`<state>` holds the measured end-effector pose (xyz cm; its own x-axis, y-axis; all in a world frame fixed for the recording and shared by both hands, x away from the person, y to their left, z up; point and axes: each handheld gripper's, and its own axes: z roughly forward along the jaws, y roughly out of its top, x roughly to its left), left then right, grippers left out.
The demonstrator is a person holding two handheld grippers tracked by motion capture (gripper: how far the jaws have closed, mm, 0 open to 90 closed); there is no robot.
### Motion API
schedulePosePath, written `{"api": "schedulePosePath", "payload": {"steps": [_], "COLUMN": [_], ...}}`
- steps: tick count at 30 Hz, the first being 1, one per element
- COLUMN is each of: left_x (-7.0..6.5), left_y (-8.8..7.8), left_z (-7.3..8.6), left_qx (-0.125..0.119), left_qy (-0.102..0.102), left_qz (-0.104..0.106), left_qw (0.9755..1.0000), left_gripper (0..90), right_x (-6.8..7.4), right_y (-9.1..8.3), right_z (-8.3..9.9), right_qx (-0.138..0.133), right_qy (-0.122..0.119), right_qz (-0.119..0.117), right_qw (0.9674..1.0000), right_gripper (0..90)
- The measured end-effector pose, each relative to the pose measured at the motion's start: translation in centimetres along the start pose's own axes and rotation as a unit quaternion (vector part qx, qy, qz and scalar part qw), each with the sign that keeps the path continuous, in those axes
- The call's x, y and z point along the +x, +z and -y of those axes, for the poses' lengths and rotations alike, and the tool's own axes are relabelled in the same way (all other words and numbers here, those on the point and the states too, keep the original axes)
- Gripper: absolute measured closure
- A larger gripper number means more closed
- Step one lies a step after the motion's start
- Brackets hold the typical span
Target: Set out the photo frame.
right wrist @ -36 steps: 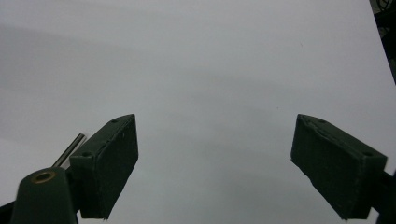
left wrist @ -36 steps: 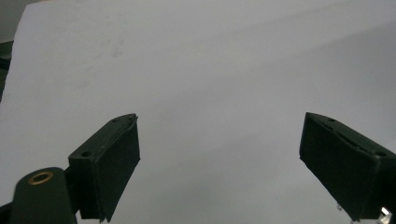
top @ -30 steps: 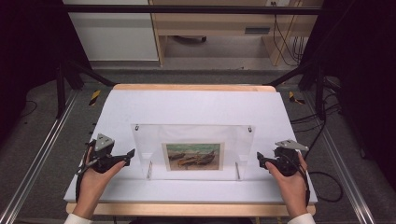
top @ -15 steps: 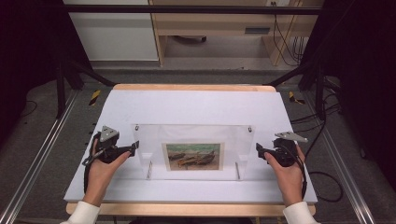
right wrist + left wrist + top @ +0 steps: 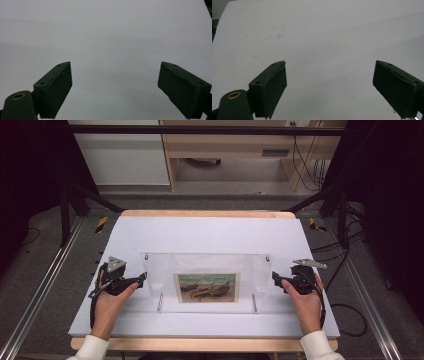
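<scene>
Clear acrylic photo frame (image 5: 207, 282) stands mid-table (image 5: 210, 232) between your left gripper (image 5: 142, 279) and right gripper (image 5: 274, 277), both jaw sets spread and empty, the right's just widened, presumably ready to clamp its side edges.

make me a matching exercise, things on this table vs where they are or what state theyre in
Things:
1. clear frame
2. picture
3. left gripper
4. right gripper

Places or states:
a. open, at the frame's right end
b. lying flat at the middle of the white table
c. inside the frame, at its near middle
d. open, at the frame's left end

Pairs: 1-b, 2-c, 3-d, 4-a
</scene>
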<state>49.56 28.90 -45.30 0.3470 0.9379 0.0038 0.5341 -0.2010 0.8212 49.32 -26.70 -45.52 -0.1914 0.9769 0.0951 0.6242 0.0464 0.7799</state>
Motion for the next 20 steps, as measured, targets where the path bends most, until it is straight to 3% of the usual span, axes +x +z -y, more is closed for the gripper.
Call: {"api": "schedulePosePath", "payload": {"steps": [5,8,13,20], "left_x": [0.4,0.4,0.0,-0.1], "left_y": [0.0,-0.4,-1.4,-1.6], "left_z": [0.5,0.8,1.6,2.3], "left_qx": [0.008,0.012,0.014,0.03], "left_qy": [-0.004,0.009,0.029,0.045], "left_qz": [0.003,-0.001,-0.003,-0.016], "left_qw": [1.0,0.9999,0.9995,0.9984], "left_gripper": [9.5,8.0,6.8,7.4], "right_x": [-0.1,-0.2,0.0,0.2], "right_y": [0.3,0.1,-1.1,-2.5], "right_z": [0.7,1.2,2.5,3.7], "right_qx": [0.011,0.015,0.031,0.042], "right_qy": [-0.012,-0.019,-0.061,-0.075], "right_qz": [0.004,0.009,0.02,0.041], "right_qw": [0.9999,0.9997,0.9975,0.9955], "right_gripper": [10.1,10.1,10.6,14.2]}}
